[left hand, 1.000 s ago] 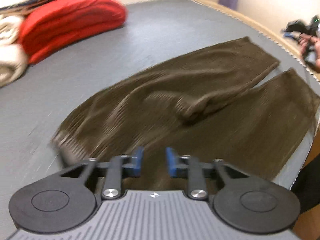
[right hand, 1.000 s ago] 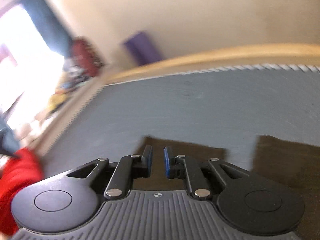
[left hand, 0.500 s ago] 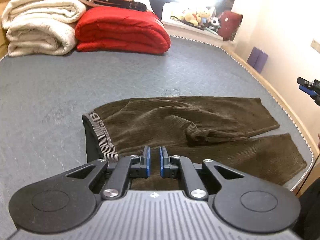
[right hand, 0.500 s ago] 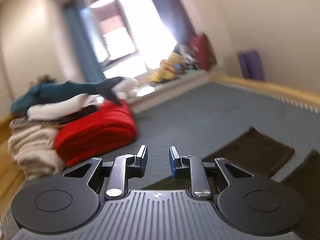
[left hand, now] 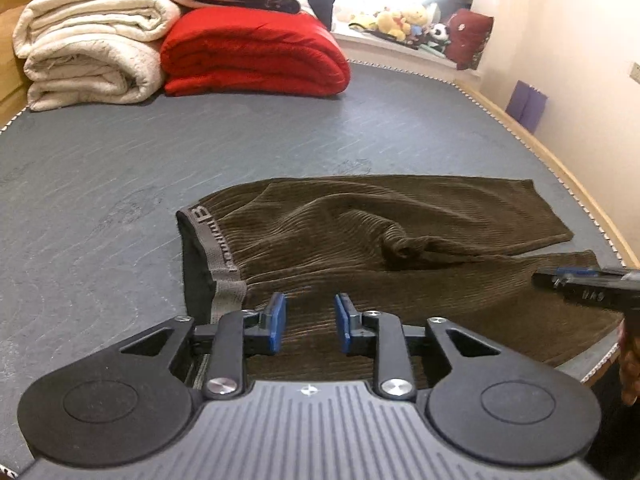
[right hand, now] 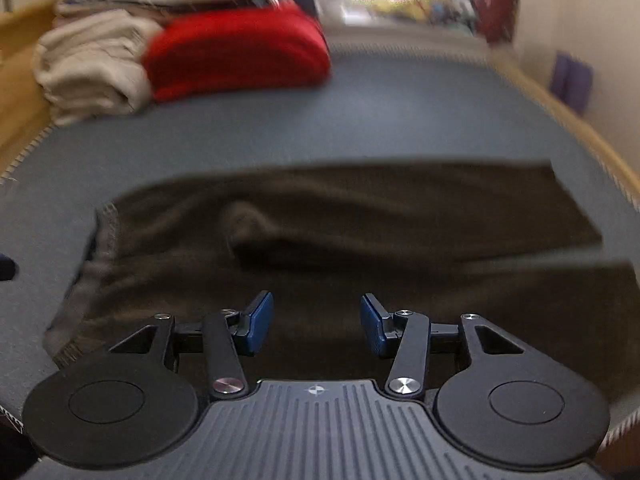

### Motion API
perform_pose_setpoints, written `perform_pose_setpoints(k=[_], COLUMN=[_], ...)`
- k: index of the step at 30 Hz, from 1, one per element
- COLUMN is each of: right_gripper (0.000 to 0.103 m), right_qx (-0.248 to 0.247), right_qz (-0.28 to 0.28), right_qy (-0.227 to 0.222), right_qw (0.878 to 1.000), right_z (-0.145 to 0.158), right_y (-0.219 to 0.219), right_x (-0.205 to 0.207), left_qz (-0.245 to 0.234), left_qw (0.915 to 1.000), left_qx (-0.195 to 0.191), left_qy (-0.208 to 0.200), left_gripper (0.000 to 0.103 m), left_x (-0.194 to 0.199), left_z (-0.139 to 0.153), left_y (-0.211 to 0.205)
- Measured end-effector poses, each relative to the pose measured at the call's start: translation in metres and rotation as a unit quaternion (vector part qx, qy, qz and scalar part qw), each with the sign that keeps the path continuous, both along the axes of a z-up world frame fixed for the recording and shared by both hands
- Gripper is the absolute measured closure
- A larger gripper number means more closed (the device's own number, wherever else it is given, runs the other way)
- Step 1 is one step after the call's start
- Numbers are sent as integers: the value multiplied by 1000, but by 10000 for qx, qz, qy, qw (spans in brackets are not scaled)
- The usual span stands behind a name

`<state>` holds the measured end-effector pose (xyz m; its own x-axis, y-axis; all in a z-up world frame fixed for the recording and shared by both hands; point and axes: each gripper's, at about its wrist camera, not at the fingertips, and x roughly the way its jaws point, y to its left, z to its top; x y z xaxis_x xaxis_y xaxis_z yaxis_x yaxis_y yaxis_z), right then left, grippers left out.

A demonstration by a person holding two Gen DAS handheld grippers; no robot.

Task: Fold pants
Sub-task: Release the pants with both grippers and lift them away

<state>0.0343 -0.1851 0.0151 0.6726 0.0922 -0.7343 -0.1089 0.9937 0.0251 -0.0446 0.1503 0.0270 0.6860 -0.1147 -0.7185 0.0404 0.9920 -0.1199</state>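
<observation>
Hand-held gripper, left [left hand: 308, 322], opening, empty, angled down over pants [left hand: 400, 240]

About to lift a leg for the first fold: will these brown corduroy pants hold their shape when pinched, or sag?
Probably sag: the pants already lie rumpled, with a soft bunch at the crotch, so one pinch likely drapes. The ribbed cloth looks grippy, unlikely to slip from the pads. The elastic waistband seems the firmest hold.
</observation>
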Motion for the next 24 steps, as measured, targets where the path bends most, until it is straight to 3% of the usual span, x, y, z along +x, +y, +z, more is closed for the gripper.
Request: perform_pose_setpoints(k=[2, 3, 4, 5, 6, 8, 9, 11, 15, 17, 19, 21, 24], right_gripper=[52, 52, 50, 47, 47, 47, 47, 47, 46, 43, 42, 42, 42], right_qx=[-571, -1434, -2297, -2777, -2748, -2029, -1835, -1649, -692, -754, -1005, -741, -453], right_qz=[64, 237, 452, 598, 663, 579, 498, 370, 314, 248, 148, 262, 177], right_qy=[-548, -1090, -1626, -1961, -2090, -2040, -2078, -2393, -3240, -3582, -3677, -3590, -3760], right_qw=[9968, 9834, 9585, 9386, 9362, 9560, 9595, 9561, 9430, 9303, 9244, 9300, 9253], right_z=[5, 6, 2, -2, 0, 11, 15, 25, 60, 65, 67, 80, 119], right_y=[10, 22, 34, 40, 39, 25, 21, 14, -3, -6, 3, 4, 12], right_x=[-7, -16, -26, -32, -33, -30, -29, -31, -48, -64, -65, -66, -70], left_qz=[58, 73, 90, 112, 140, 170, 182, 205, 182, 144, 117, 145, 100], left_qw=[9999, 9998, 9997, 9996, 9996, 9995, 9993, 9990, 9993, 9993, 9993, 9994, 9996], left_qx=[130, 179, 222, 236, 240, 269, 314, 383, 311, 339, 353, 300, 258], left_qy=[37, 42, 49, 58, 71, 87, 85, 116, 81, 78, 41, 5, -86], left_gripper=[67, 67, 66, 66, 66, 66, 66, 66, 66, 66, 66, 66, 66], left_x=[1, 1, 1, 1, 2, 2, 2, 3, 3, 3, 5, 7, 9], left_z=[-4, -5, -6, -6, -7, -9, -10, -12, -12, -12, -11, -10, -7], left_y=[2, 3, 4, 6, 7, 10, 10, 11, 11, 8, 4, 1, -6])
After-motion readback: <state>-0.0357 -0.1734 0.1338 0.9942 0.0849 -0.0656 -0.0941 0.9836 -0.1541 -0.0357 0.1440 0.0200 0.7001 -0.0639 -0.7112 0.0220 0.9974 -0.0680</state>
